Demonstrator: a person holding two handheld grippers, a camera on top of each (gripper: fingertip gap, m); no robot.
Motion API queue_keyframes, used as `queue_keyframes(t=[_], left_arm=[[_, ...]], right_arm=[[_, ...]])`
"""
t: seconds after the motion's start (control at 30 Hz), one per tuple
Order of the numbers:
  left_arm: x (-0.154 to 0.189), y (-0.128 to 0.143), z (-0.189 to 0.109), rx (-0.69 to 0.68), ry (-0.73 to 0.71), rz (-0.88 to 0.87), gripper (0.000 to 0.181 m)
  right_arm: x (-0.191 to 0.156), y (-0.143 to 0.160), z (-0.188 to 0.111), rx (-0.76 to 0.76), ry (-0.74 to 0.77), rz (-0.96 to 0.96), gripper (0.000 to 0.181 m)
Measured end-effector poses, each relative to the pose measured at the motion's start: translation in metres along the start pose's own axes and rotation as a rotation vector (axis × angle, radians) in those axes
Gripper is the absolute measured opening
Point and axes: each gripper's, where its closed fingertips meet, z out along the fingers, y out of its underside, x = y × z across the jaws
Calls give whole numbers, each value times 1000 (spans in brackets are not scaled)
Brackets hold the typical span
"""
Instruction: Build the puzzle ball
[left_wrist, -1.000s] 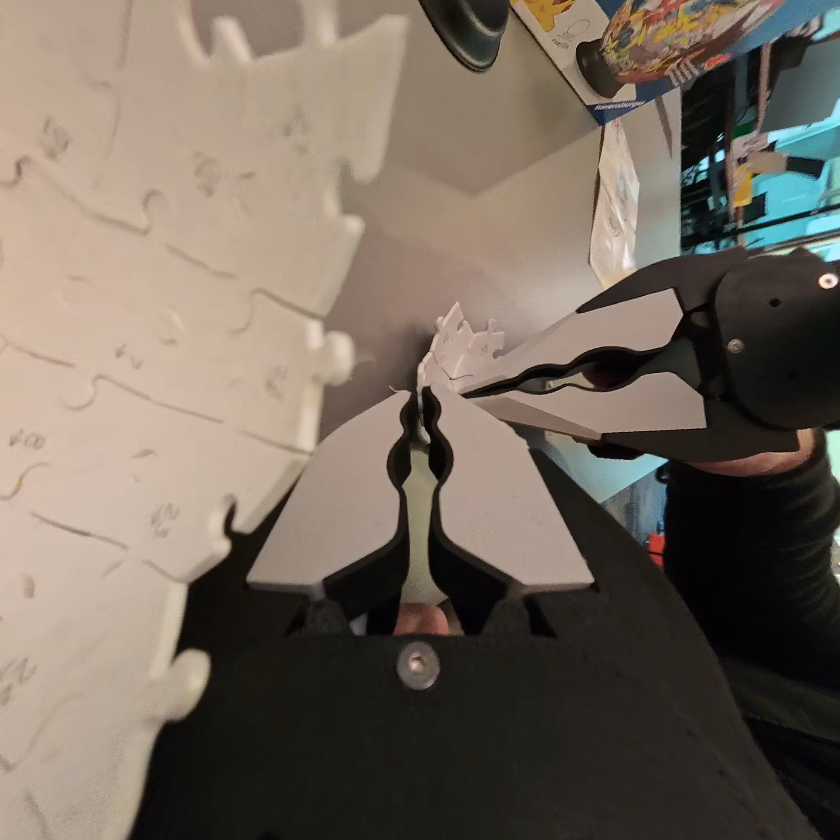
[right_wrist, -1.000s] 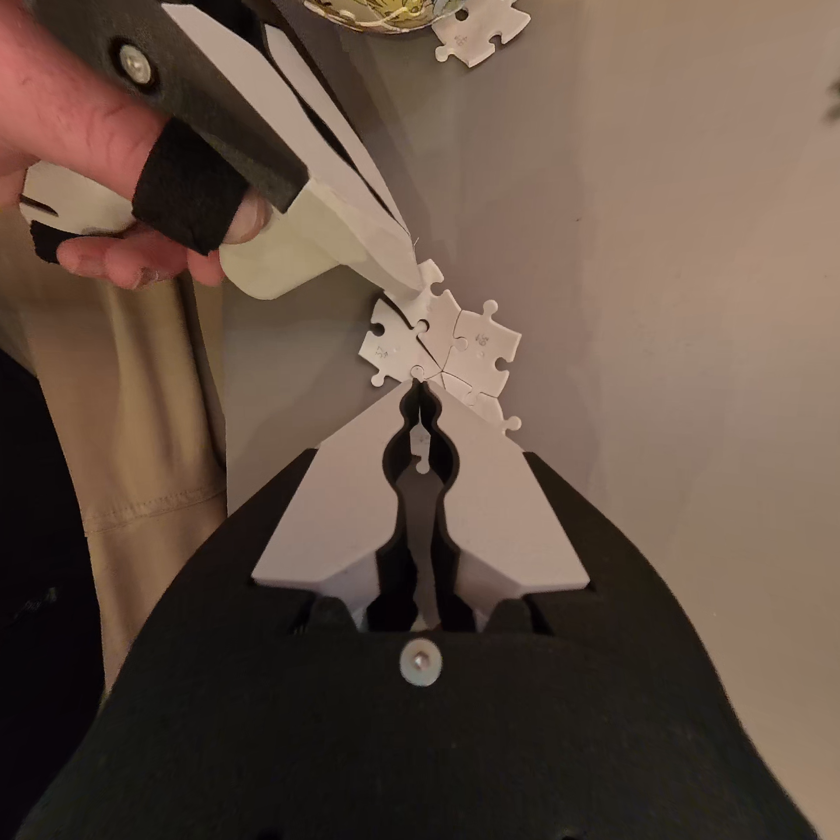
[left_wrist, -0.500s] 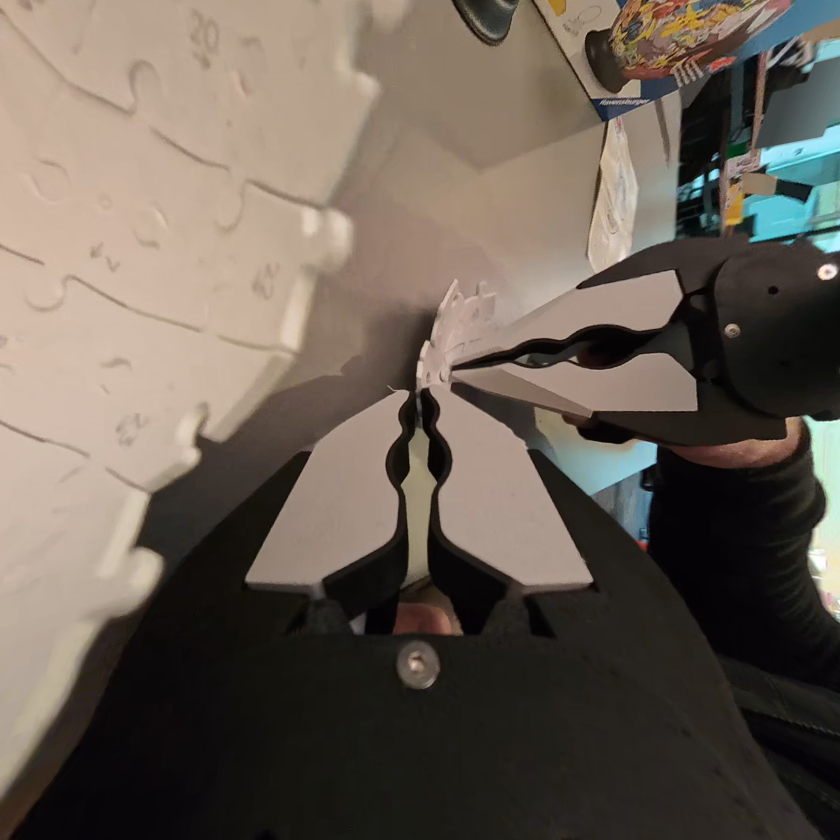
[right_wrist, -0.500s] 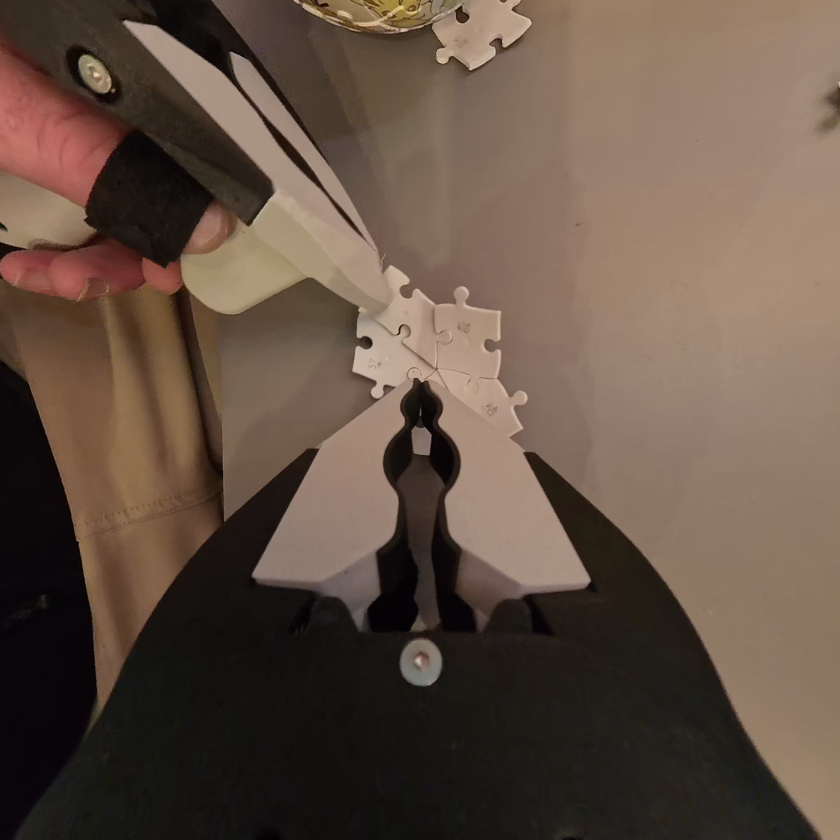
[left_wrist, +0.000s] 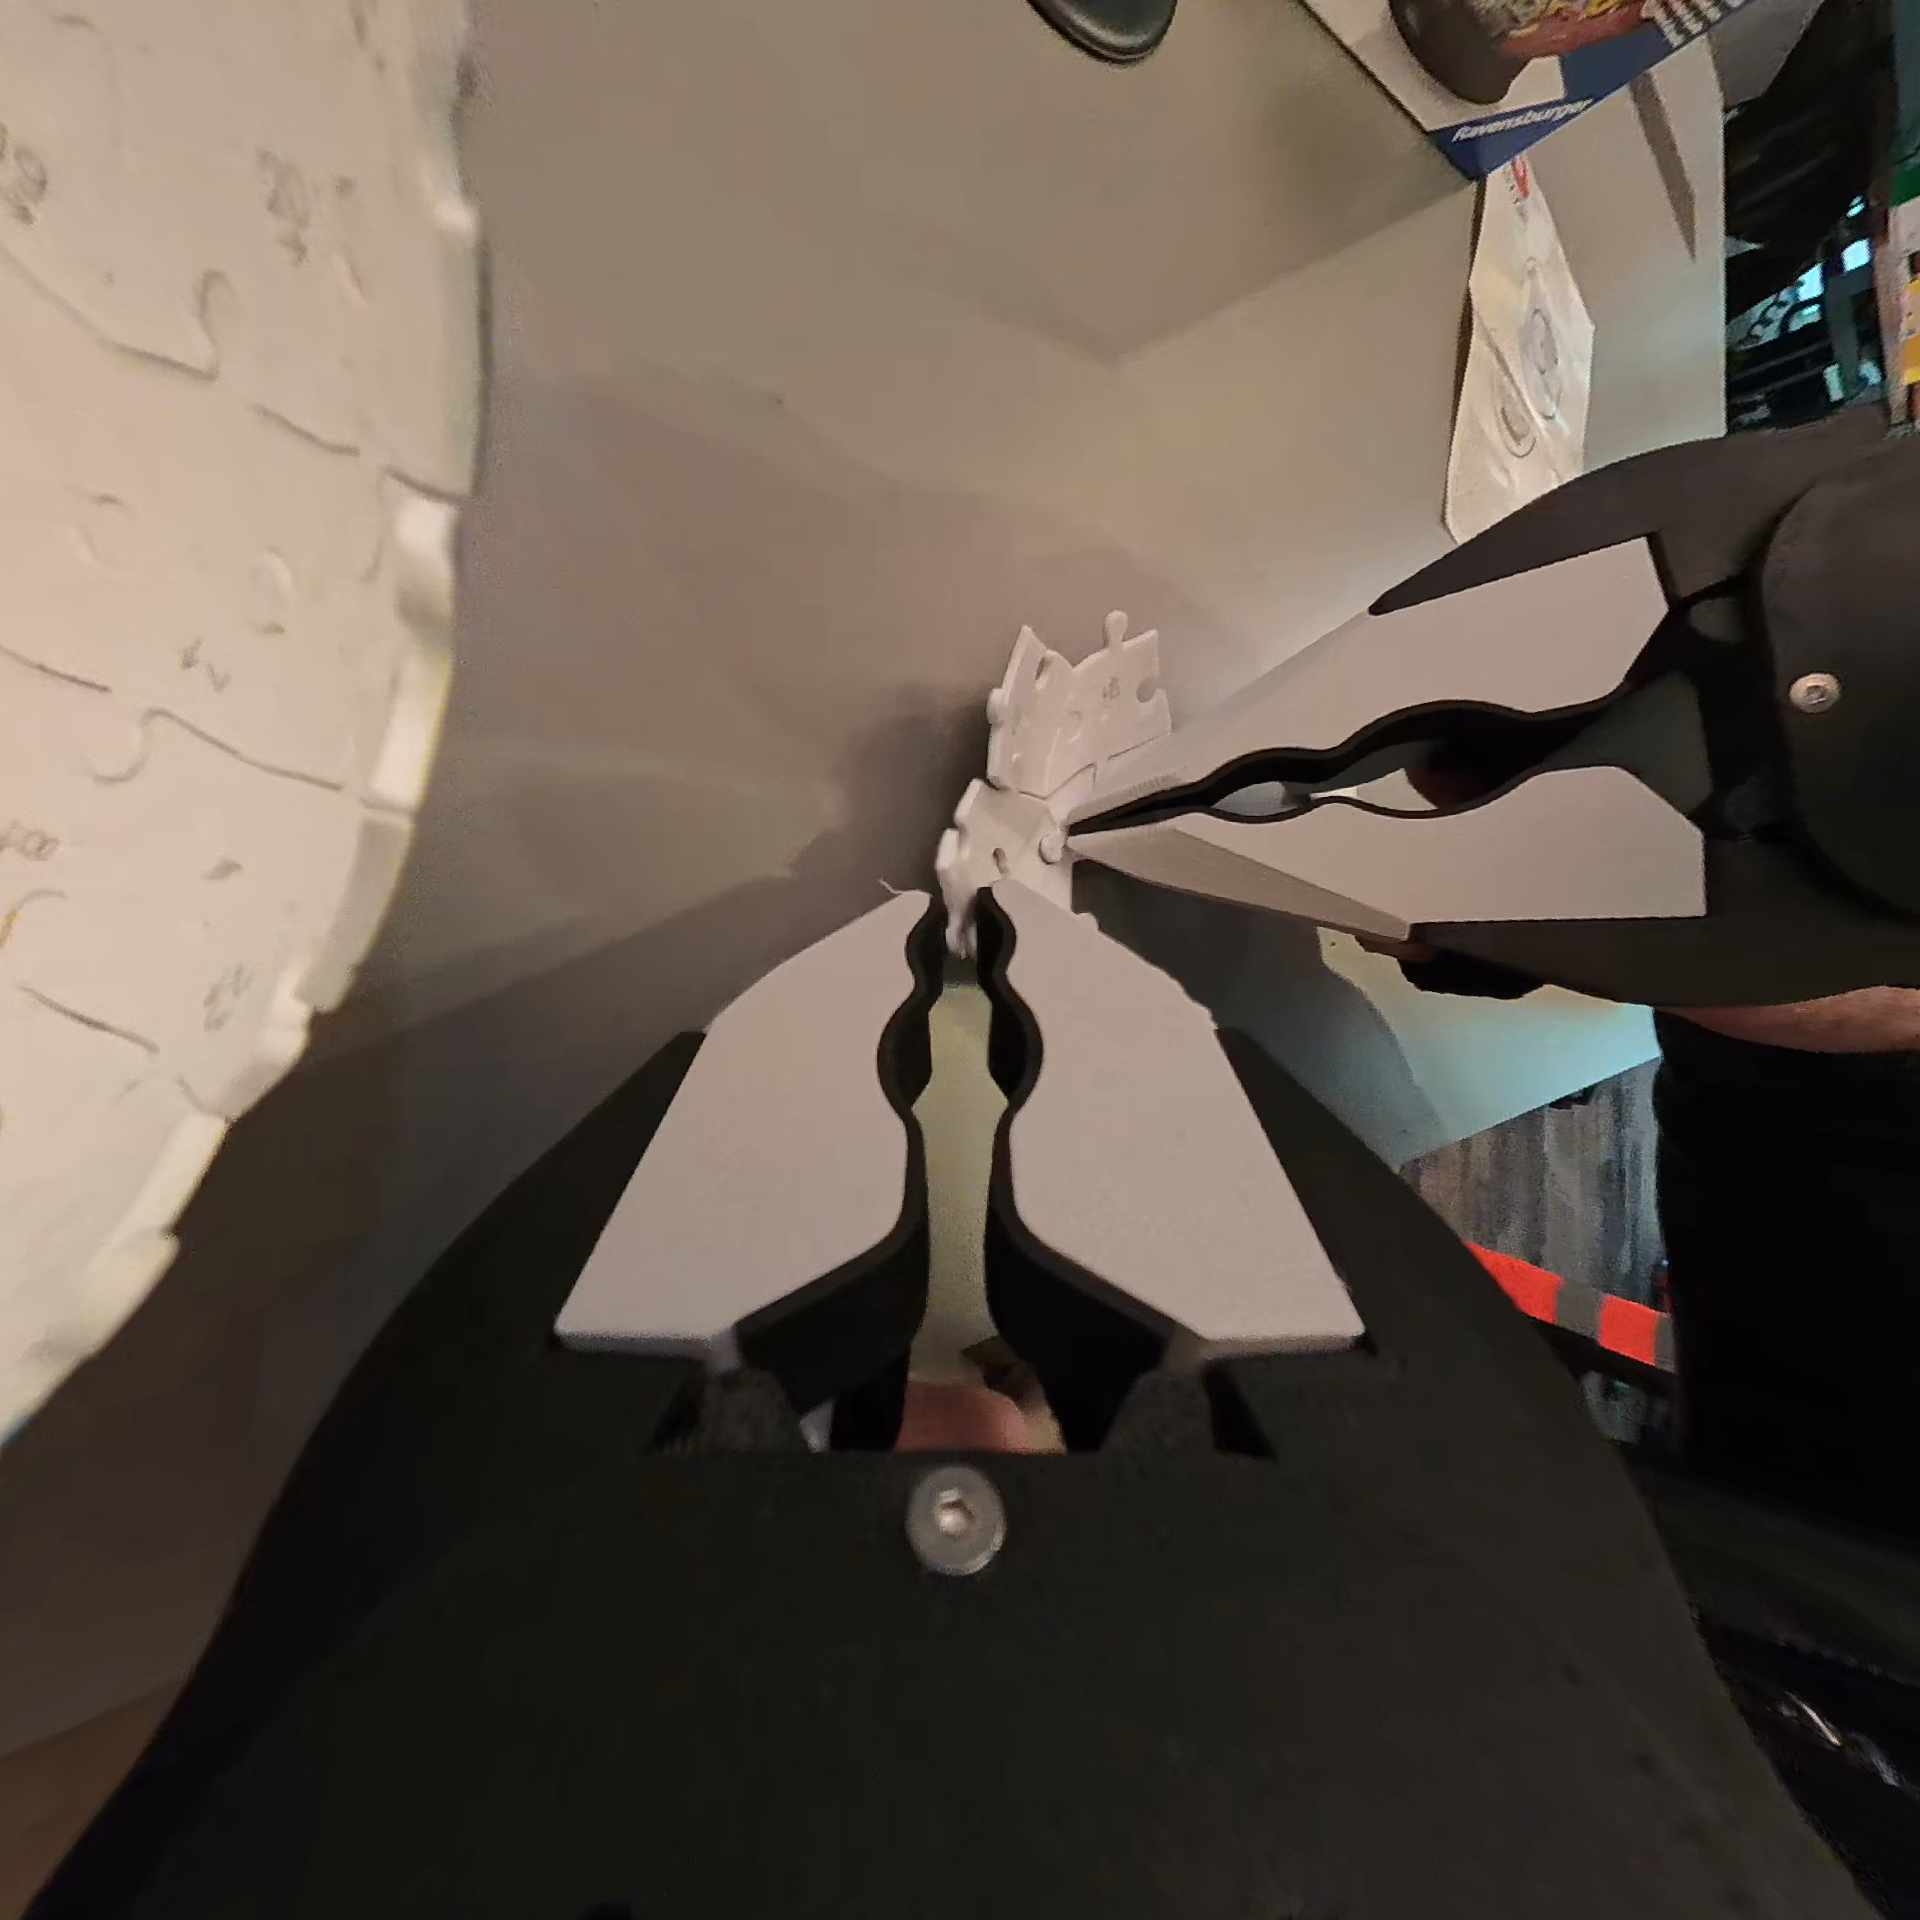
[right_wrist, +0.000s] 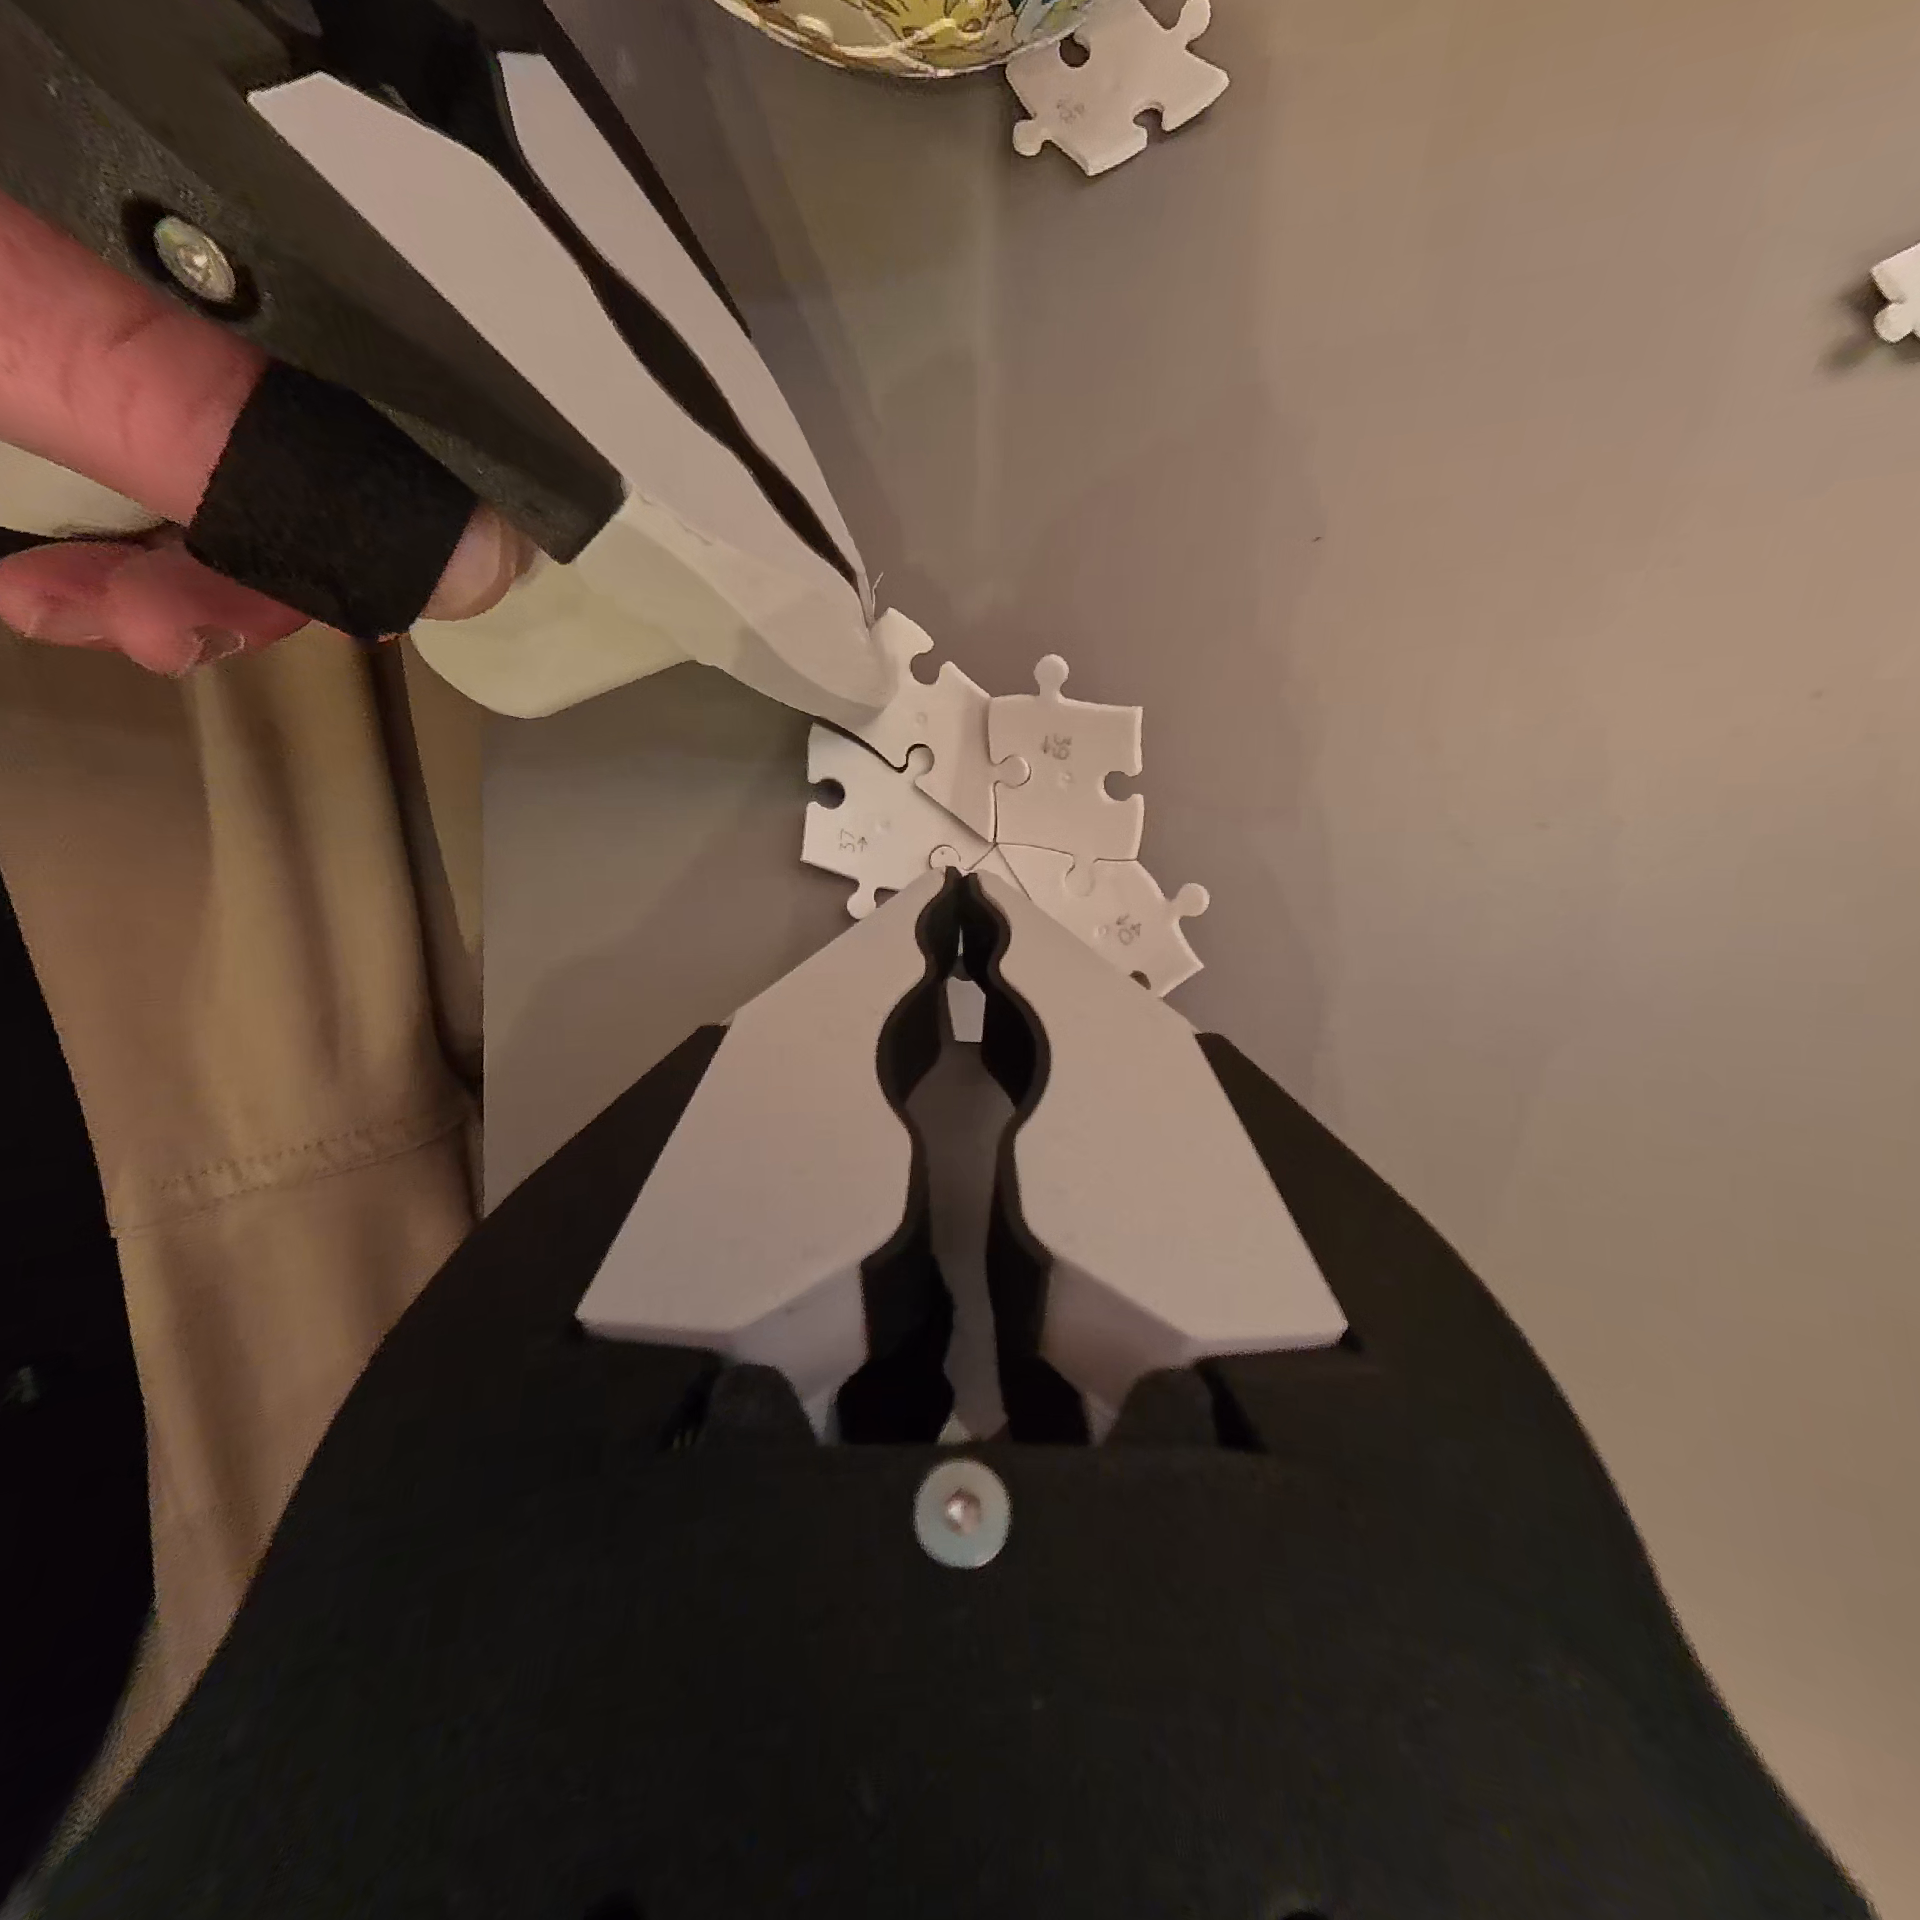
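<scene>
Dim warm light, soft shadows, blurred left edge, fisheye distortion

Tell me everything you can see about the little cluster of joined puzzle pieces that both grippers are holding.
The cluster of joined puzzle pieces is white, looks like stiff plastic, and shows its blank back with small printed marks. At least four pieces fan around a shared centre, tabs and notches along the outer edge. It is slightly domed, over the grey table. The left gripper pinches its far-left corner; the right gripper pinches its near edge.
</scene>
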Motion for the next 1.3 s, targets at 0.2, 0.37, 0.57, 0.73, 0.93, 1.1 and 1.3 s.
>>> queue_keyframes(t=[0.2, 0.37, 0.57, 0.73, 0.93, 1.1, 1.3], left_arm=[[0, 3, 1, -4, 0, 0, 6], [1, 4, 3, -5, 9, -6, 5], [3, 4, 4, -9, 10, -3, 5], [4, 3, 4, -9, 8, -1, 6], [3, 5, 1, -15, -2, -2, 10], [4, 6, -7, 26, -86, 165, 22], [10, 5, -9, 75, -225, 497, 20]], right_arm=[[0, -1, -1, 0, 7, -12, 0], [0, -3, -5, 17, 4, -14, 0], [3, -15, -5, 79, 35, -29, 0], [6, -7, 2, 58, 25, -14, 0], [6, -8, 4, 45, 32, -25, 0], [6, -7, 4, 36, 41, -46, 0], [6, -7, 4, 50, 35, -43, 0]])
